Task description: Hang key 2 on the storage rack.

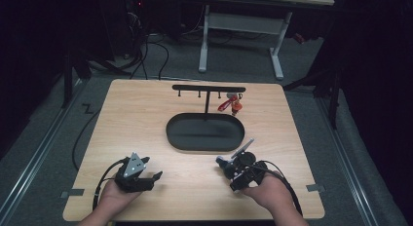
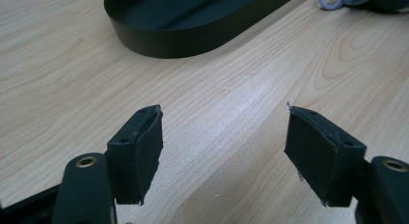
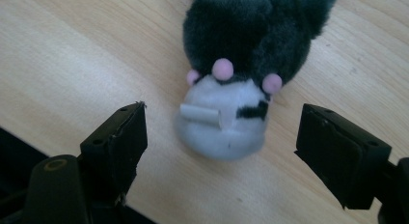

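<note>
A small plush toy (image 3: 231,84), dark grey with a white face, lies on the wooden bench (image 1: 146,119) between the spread fingers of the right gripper (image 3: 222,151). It looks soft and light; squeeze the body. The left gripper (image 2: 224,154) is spread wide, empty

We see a light wood desk (image 1: 146,119) on grey carpet floor (image 1: 311,55), dark room all around. Behind it a second desk with white legs (image 1: 277,50). Black cables (image 1: 146,50) trail over the floor at back left.
</note>
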A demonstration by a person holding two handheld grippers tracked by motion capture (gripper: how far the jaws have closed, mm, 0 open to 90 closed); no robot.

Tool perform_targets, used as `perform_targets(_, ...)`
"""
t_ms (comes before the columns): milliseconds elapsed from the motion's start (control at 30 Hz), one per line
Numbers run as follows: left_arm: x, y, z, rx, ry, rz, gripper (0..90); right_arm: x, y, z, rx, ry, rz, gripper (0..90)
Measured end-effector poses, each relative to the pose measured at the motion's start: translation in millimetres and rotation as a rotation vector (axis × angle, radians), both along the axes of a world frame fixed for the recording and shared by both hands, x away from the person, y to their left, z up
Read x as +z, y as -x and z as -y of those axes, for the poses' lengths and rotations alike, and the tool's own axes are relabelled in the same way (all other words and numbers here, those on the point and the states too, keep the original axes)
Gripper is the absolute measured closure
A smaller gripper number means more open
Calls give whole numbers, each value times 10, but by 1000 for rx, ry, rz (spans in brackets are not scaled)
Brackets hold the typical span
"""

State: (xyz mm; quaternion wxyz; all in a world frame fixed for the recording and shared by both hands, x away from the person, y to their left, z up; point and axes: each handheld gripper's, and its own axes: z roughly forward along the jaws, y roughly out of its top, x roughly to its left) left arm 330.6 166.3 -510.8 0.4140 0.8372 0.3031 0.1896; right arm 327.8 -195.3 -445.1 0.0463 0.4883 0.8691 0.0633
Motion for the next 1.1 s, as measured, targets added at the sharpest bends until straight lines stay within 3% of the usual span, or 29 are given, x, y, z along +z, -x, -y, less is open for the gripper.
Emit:
perform_targets(267,5,19,-9,-12,3,2,304,-208,-145,-49,-17,-22,-17,156)
perform_targets(667,2,29,-19,-14,-12,1,306,-367,-258,-93,-35,15,-20,162)
perform_targets(833,-4,24,-10,-18,-15,-1,307,-434,-267,-83,-38,11,-43,204)
perform_targets(1100,-1,35,15,-30,-18,0,309,-461,-254,-112,-11,5,-27,307)
